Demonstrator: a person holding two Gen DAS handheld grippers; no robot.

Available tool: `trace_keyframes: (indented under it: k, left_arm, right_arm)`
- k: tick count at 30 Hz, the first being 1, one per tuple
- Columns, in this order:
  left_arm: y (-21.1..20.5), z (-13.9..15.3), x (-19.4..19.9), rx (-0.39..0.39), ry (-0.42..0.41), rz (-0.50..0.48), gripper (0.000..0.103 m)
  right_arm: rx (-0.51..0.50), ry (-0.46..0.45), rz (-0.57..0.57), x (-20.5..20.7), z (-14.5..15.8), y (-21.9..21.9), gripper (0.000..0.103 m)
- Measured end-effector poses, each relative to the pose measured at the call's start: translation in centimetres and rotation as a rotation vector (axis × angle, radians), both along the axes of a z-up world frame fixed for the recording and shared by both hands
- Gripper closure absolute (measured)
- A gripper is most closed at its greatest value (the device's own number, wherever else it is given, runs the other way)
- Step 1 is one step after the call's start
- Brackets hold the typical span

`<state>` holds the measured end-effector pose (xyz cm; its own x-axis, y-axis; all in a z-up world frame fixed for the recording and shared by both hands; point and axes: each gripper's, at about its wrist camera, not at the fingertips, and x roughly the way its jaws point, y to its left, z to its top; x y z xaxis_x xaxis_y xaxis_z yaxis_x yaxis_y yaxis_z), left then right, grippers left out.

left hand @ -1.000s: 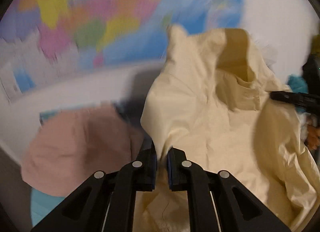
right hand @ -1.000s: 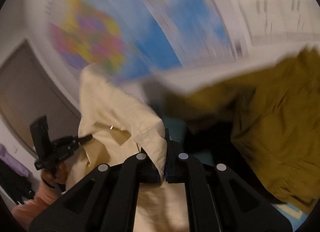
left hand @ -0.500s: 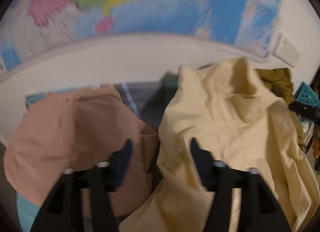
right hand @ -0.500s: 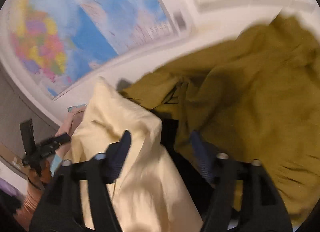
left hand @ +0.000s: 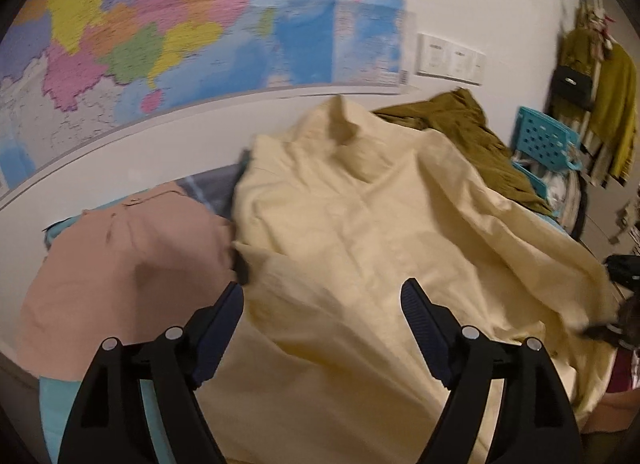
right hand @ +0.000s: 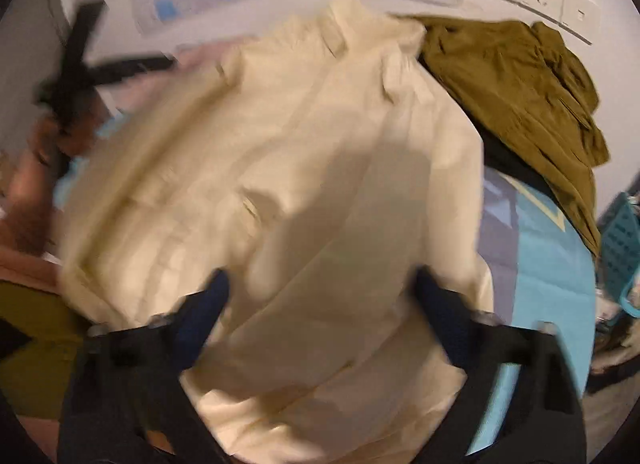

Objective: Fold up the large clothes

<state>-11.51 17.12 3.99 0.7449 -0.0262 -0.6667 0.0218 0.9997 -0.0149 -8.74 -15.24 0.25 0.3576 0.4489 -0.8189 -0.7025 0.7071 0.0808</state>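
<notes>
- Left wrist view: left gripper (left hand: pixel 322 300) jaws spread wide, holding nothing, above the cream garment (left hand: pixel 380 232), which lies loose for folding.
- Right gripper (right hand: pixel 320 296) jaws likewise apart over it.
- Pink garment (left hand: pixel 120 264) lies left, olive garment (right hand: pixel 516 92) far right.
- Blue bed (right hand: pixel 548 264) beneath; wall map (left hand: pixel 180 24) beyond.

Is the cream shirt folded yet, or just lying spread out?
Spread out, not folded. The cream shirt lies loose and rumpled, collar toward the wall, with no neat fold. Both the left gripper and right gripper are open above it.
</notes>
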Motion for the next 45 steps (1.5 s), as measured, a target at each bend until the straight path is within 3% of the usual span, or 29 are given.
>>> trace_keyframes:
  k: [1,3,7,10,14,16,18,21,22,23,24,25,26,27,30,33,35,37,38,40,42,43,44,45]
  left_arm:
    - [-0.5,0.0,-0.2,0.006,0.000,-0.008,0.025]
    - [-1.4,0.1,-0.6,0.019,0.009,-0.029,0.025]
    - [-2.6,0.6,-1.9,0.035,0.007,-0.066,0.023]
    - [-3.0,0.6,-2.7,0.014,0.022,-0.090,0.022]
    - [-4.2,-0.6,-4.2,-0.010,0.086,-0.122,0.021]
    - [-4.9,-1.6,-4.8,-0.009,0.125,-0.124,0.017]
    - [-5.7,-2.8,-4.9,0.024,0.178,-0.114,0.016]
    - [-6.9,-4.7,-4.6,0.124,0.244,-0.086,0.018]
    - [-7.3,-5.4,-4.5,0.180,0.259,-0.068,0.027]
    - [-7.4,-6.1,-4.4,0.209,0.275,-0.059,0.048]
    - [-7.3,-6.4,-4.3,0.216,0.286,-0.050,0.060]
    - [-7.0,-6.4,-4.4,0.212,0.290,-0.036,0.083]
    - [-6.3,-6.0,-4.4,0.206,0.283,-0.009,0.098]
    - [-5.2,-4.9,-4.7,0.184,0.256,0.029,0.099]
    - [-0.4,0.3,-6.7,0.070,0.135,0.138,0.099]
    - [4.3,4.8,-9.4,0.021,0.031,0.238,0.099]
    - [7.7,6.0,-10.5,-0.002,0.015,0.312,0.095]
    - [12.1,4.9,-10.6,-0.021,0.066,0.422,0.085]
    - [13.7,3.6,-10.2,0.015,0.110,0.476,0.073]
    - [15.9,1.0,-9.3,0.112,0.191,0.572,0.061]
    - [16.9,-2.4,-7.7,0.217,0.310,0.630,0.057]
    - [16.7,-3.7,-6.9,0.312,0.350,0.643,0.050]
    - [16.3,-4.4,-6.3,0.401,0.367,0.668,0.047]
    - [16.1,-4.6,-6.0,0.431,0.366,0.679,0.047]
  right_arm:
    - [0.049,0.037,-0.009,0.9,0.3,-0.6,0.086]
    - [0.123,0.007,-0.043,2.3,3.2,-2.5,0.093]
    - [0.210,-0.147,-0.157,5.5,11.3,-8.0,0.095]
    - [0.207,-0.172,-0.214,9.0,13.1,-11.1,0.094]
    - [0.145,-0.066,-0.323,14.2,7.9,-13.5,0.087]
    - [0.118,0.045,-0.388,16.2,2.8,-14.6,0.082]
    - [0.140,0.112,-0.429,16.7,-0.5,-15.3,0.076]
    - [0.145,0.112,-0.444,16.7,-2.4,-15.6,0.062]
    - [0.156,0.115,-0.444,16.6,-2.9,-15.6,0.060]
    - [0.161,0.111,-0.442,16.3,-3.1,-15.6,0.061]
    - [0.159,0.097,-0.441,16.0,-2.9,-15.4,0.060]
    - [0.161,0.089,-0.437,16.0,-2.5,-15.7,0.060]
    - [0.168,0.081,-0.432,15.8,-2.4,-15.8,0.060]
    - [0.172,0.066,-0.426,15.5,-2.0,-15.7,0.060]
    - [0.174,0.022,-0.410,15.2,-0.3,-15.5,0.060]
    - [0.182,-0.019,-0.399,15.2,1.3,-15.3,0.058]
    - [0.209,-0.042,-0.395,15.1,2.4,-15.1,0.052]
    - [0.200,-0.066,-0.396,15.2,2.9,-14.6,0.047]
    - [0.191,-0.074,-0.395,15.2,2.9,-14.2,0.045]
    - [0.180,-0.073,-0.394,15.4,2.7,-13.6,0.039]
    - [0.159,-0.073,-0.409,15.7,2.4,-13.3,0.035]
    - [0.158,-0.067,-0.416,15.7,2.2,-13.4,0.033]
    - [0.159,-0.060,-0.428,15.8,2.1,-13.6,0.031]
    - [0.151,-0.059,-0.448,15.7,2.0,-14.1,0.026]
